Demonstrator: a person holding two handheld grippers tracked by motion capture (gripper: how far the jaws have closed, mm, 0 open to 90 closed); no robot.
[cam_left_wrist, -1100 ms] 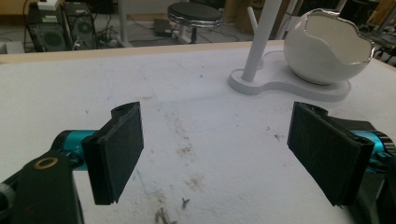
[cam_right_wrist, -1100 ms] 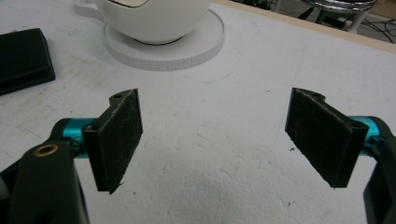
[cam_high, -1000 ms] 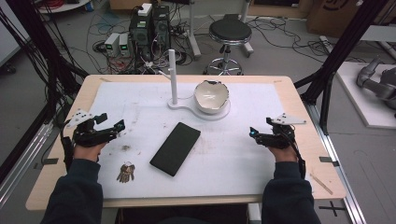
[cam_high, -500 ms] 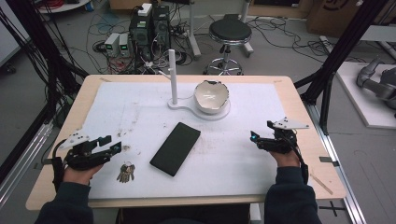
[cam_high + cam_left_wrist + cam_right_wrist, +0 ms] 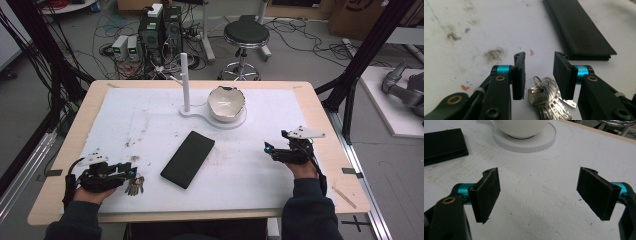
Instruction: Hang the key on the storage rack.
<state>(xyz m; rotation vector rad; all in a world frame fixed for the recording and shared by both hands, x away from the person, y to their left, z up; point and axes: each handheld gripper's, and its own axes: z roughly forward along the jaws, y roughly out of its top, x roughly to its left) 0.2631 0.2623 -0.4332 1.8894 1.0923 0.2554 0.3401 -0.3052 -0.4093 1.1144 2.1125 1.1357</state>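
The left gripper (image 5: 539, 75) had just been closing, its pads flanking but not pressing the bunch of silver metal keys (image 5: 549, 100); the right gripper (image 5: 544, 195) was spread wide over bare table.

The keys (image 5: 134, 185) are a small bunch of silvery metal keys on a thin wire ring (image 5: 537, 80), lying flat on the white mat (image 5: 150, 120) near the table's front-left corner, at about 8 o'clock from the mat's middle. In the left gripper view the keys (image 5: 549, 100) fan out toward 6 o'clock, overlapping one another, with the ring at the 12 o'clock end of the bunch. One blade sticks out toward 4 o'clock from the rest. The bunch rests on a scuffed, stained stretch of mat, with the black phone (image 5: 188, 158) near it at about 2 o'clock and not touching.
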